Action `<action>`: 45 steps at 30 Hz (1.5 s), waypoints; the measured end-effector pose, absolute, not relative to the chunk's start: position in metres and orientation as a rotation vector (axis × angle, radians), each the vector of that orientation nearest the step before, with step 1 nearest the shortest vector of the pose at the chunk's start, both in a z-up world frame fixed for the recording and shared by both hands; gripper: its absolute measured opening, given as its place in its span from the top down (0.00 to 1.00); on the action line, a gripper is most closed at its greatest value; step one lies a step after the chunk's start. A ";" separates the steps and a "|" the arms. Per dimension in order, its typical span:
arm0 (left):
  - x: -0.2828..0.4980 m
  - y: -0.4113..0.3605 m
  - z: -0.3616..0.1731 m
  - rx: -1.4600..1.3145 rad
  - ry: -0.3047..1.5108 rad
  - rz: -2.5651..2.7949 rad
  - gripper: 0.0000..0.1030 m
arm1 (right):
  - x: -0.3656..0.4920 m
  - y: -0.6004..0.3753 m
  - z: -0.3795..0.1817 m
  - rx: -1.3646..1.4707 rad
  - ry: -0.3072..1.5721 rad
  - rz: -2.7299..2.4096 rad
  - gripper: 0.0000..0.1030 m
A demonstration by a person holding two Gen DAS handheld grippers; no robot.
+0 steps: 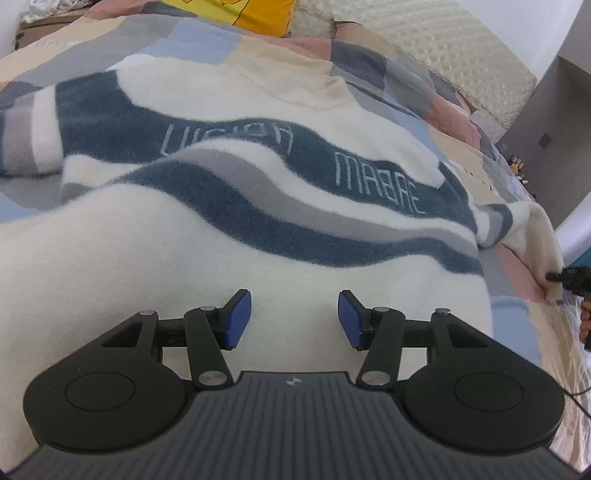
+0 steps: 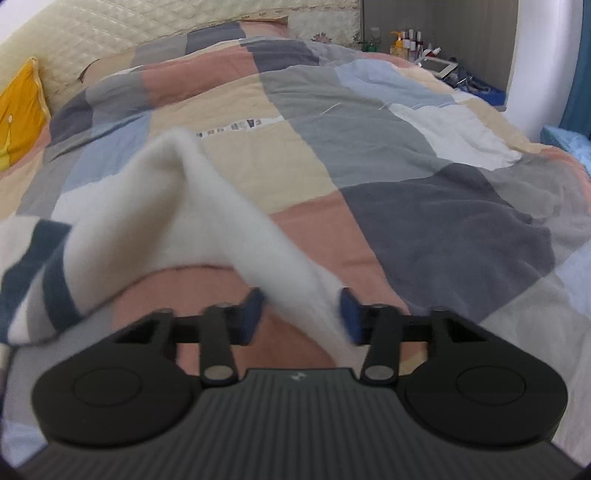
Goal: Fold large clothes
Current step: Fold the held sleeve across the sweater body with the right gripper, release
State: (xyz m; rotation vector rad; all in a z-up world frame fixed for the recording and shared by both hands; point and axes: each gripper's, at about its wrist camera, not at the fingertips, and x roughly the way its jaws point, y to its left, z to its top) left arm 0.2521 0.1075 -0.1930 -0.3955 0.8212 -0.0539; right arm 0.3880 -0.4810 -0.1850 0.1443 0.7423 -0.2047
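A fuzzy cream sweater (image 1: 258, 240) with wavy dark blue and grey bands and pale lettering lies spread flat on the bed. My left gripper (image 1: 295, 317) hovers just above its lower cream part, open, with nothing between the blue pads. The sweater's right sleeve (image 1: 535, 236) stretches out to the side, where my right gripper (image 1: 554, 277) holds its end. In the right wrist view the cream sleeve (image 2: 207, 206) runs blurred between the blue pads of the right gripper (image 2: 301, 314) and fills the gap, lifted off the cover.
A patchwork bed cover (image 2: 406, 166) of pink, grey, blue and beige squares lies under everything. A yellow pillow (image 1: 251, 14) and a quilted cream headboard (image 1: 443, 48) are at the far end. Bottles and a tablet (image 2: 410, 40) sit on a bedside shelf. A hand (image 1: 585, 321) shows at the right edge.
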 end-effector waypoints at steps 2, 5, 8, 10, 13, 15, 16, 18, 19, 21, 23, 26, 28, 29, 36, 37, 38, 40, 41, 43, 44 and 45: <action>0.254 0.108 -0.193 -0.401 0.821 -0.048 0.44 | 0.383 -0.481 -0.178 0.140 0.737 -0.209 0.88; 0.255 0.107 -0.192 -0.395 0.818 -0.041 0.44 | 0.370 -0.482 -0.153 0.139 0.698 -0.180 0.91; 0.253 0.107 -0.192 -0.397 0.821 -0.040 0.44 | 0.354 -0.494 -0.122 0.229 0.674 -0.122 0.91; 0.253 0.107 -0.192 -0.396 0.820 -0.033 0.44 | 0.340 -0.504 -0.102 0.275 0.653 -0.138 0.91; 0.250 0.108 -0.190 -0.405 0.817 -0.034 0.44 | 0.325 -0.525 -0.078 0.329 0.617 -0.179 0.91; 0.248 0.108 -0.189 -0.407 0.815 -0.036 0.44 | 0.325 -0.543 -0.071 0.375 0.619 -0.220 0.92; 0.248 0.108 -0.189 -0.404 0.814 -0.035 0.44 | 0.328 -0.551 -0.071 0.393 0.624 -0.245 0.92; 0.248 0.107 -0.188 -0.391 0.813 -0.033 0.43 | 0.336 -0.560 -0.075 0.400 0.634 -0.287 0.92; 0.249 0.106 -0.188 -0.384 0.814 -0.031 0.44 | 0.342 -0.563 -0.081 0.408 0.645 -0.306 0.92; 0.250 0.104 -0.188 -0.371 0.816 -0.029 0.44 | 0.356 -0.568 -0.097 0.426 0.677 -0.345 0.92; 0.251 0.102 -0.188 -0.358 0.818 -0.027 0.44 | 0.371 -0.571 -0.120 0.436 0.727 -0.389 0.92; 0.253 0.100 -0.187 -0.335 0.821 -0.031 0.44 | 0.389 -0.576 -0.155 0.450 0.788 -0.441 0.91; 0.255 0.098 -0.186 -0.320 0.823 -0.036 0.44 | 0.393 -0.579 -0.173 0.457 0.802 -0.459 0.91; 0.256 0.096 -0.186 -0.310 0.824 -0.034 0.44 | 0.394 -0.580 -0.180 0.458 0.803 -0.461 0.91; 0.261 0.088 -0.189 -0.276 0.848 -0.039 0.44 | 0.399 -0.579 -0.203 0.450 0.801 -0.471 0.89; 0.261 0.088 -0.189 -0.272 0.857 -0.035 0.44 | 0.400 -0.578 -0.201 0.443 0.804 -0.475 0.88; 0.261 0.087 -0.188 -0.265 0.870 -0.028 0.43 | 0.401 -0.576 -0.198 0.429 0.808 -0.480 0.88; 0.259 0.087 -0.184 -0.261 0.871 -0.020 0.44 | 0.401 -0.570 -0.191 0.399 0.813 -0.491 0.85; 0.258 0.087 -0.183 -0.257 0.869 -0.019 0.44 | 0.401 -0.567 -0.186 0.382 0.815 -0.496 0.83; 0.254 0.087 -0.180 -0.238 0.868 -0.019 0.44 | 0.398 -0.560 -0.176 0.358 0.814 -0.504 0.69; 0.252 0.087 -0.178 -0.234 0.863 -0.021 0.43 | 0.394 -0.556 -0.169 0.357 0.809 -0.505 0.52; 0.250 0.088 -0.176 -0.234 0.859 -0.023 0.43 | 0.391 -0.553 -0.164 0.360 0.800 -0.503 0.36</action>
